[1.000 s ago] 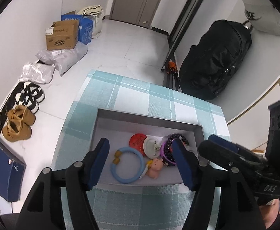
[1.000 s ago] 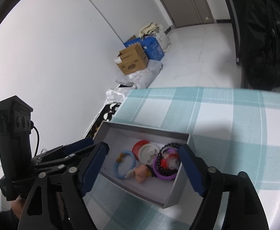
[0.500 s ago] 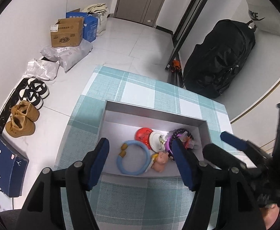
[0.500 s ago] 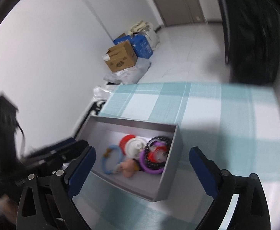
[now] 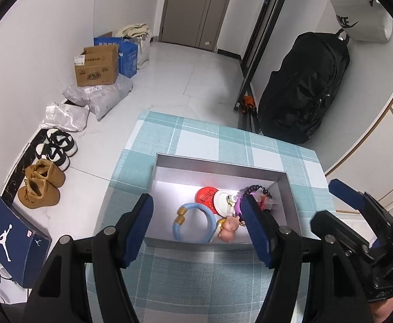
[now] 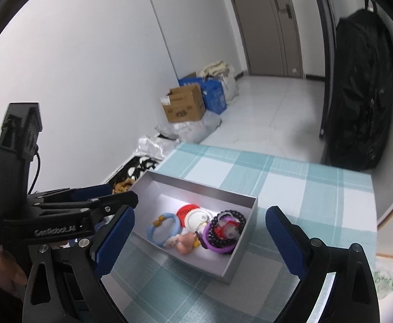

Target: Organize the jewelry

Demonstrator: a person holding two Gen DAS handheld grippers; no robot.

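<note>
A grey open box (image 5: 218,164) (image 6: 239,253) sits on a teal plaid tablecloth (image 5: 196,140). In it lie a blue ring bangle (image 5: 193,226) (image 6: 164,228), a red disc (image 5: 205,196), a white round piece (image 5: 223,202), a dark bead bracelet (image 5: 255,189) (image 6: 228,228) on a purple ring (image 6: 218,245), and a pink pig charm (image 5: 228,228) (image 6: 184,243). My left gripper (image 5: 199,226) is open and empty, above the box's near side. My right gripper (image 6: 199,242) is open and empty, raised above the box; it also shows at the right of the left wrist view (image 5: 341,207).
The table's edges drop to a white tile floor. On the floor at the left are cardboard boxes (image 5: 97,66), plastic bags (image 5: 105,97), shoes (image 5: 43,177) and a blue shoebox (image 5: 13,239). A black backpack (image 5: 304,88) and a tripod (image 5: 250,80) stand beyond the table.
Both grippers have pulled back and up from the box, so it looks smaller and farther. The right gripper has opened wider. The jewelry has not moved.
</note>
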